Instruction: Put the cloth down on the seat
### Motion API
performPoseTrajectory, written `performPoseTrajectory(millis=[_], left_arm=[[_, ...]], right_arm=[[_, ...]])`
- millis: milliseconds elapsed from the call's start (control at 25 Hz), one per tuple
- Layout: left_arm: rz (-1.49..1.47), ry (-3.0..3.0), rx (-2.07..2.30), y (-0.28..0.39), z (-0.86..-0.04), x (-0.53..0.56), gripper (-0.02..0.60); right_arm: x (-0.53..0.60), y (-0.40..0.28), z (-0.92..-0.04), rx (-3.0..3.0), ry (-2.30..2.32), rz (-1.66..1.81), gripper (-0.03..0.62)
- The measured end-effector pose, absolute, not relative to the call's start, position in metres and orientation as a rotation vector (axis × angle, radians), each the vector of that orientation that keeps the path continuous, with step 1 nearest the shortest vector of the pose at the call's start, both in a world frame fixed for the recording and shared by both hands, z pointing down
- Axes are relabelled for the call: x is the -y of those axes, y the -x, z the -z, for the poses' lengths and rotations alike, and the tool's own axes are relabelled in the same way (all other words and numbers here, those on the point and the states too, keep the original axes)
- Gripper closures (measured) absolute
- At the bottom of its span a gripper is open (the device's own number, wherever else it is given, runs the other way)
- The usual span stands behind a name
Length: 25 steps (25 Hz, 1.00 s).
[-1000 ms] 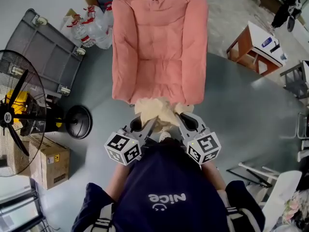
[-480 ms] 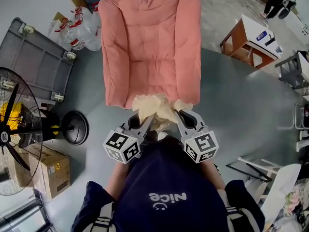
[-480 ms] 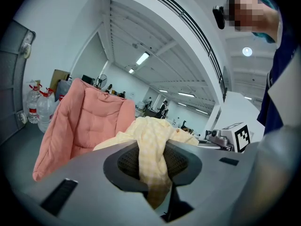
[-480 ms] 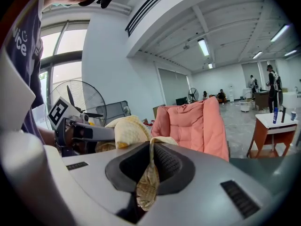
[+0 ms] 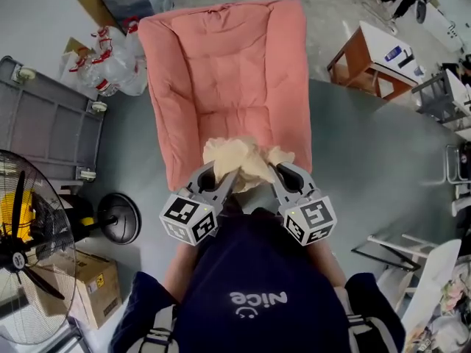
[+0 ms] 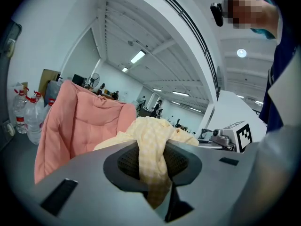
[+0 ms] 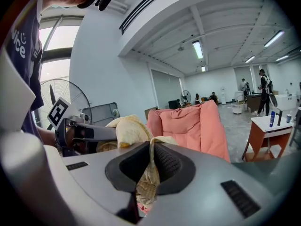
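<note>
A pale yellow checked cloth (image 5: pixel 243 160) hangs bunched between my two grippers, over the front edge of a pink cushioned seat (image 5: pixel 221 79). My left gripper (image 5: pixel 219 179) is shut on the cloth's left part (image 6: pixel 151 159), which drapes down between the jaws. On the cloth's right part (image 7: pixel 149 173), my right gripper (image 5: pixel 274 173) is shut too. In the left gripper view the pink seat (image 6: pixel 80 126) stands just ahead; in the right gripper view the seat (image 7: pixel 193 128) lies ahead to the right.
A grey flat cart (image 5: pixel 44 120) and water bottles (image 5: pixel 107 57) stand left of the seat. A black fan (image 5: pixel 33 271) and a cardboard box (image 5: pixel 96 285) are at lower left. A wooden side table (image 5: pixel 372 57) is at upper right.
Both grippers with the cloth have moved forward: the cloth now lies over the seat's front cushion, where a second ago it hung in front of the seat's edge.
</note>
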<state>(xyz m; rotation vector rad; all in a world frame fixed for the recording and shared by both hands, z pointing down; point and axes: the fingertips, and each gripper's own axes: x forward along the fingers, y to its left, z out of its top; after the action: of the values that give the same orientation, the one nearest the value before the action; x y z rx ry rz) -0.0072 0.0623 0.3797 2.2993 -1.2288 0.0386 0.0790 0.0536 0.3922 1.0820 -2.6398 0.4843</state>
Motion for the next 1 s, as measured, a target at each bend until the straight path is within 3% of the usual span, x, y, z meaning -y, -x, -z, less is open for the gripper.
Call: performPoseTrajectory(millis=[560, 1000], left_arm=[[-0.095, -2.341, 1.158, 0.077, -0.386, 0.03, 0.474], [-0.113, -2.246, 1.179, 0.091, -0.429, 0.081, 0.474]], right_arm=[[0.037, -0.001, -0.401, 2.588, -1.165, -0.492, 0.536], [0.084, 0.013, -0.441, 2.521, -1.094, -0.541, 0.536]])
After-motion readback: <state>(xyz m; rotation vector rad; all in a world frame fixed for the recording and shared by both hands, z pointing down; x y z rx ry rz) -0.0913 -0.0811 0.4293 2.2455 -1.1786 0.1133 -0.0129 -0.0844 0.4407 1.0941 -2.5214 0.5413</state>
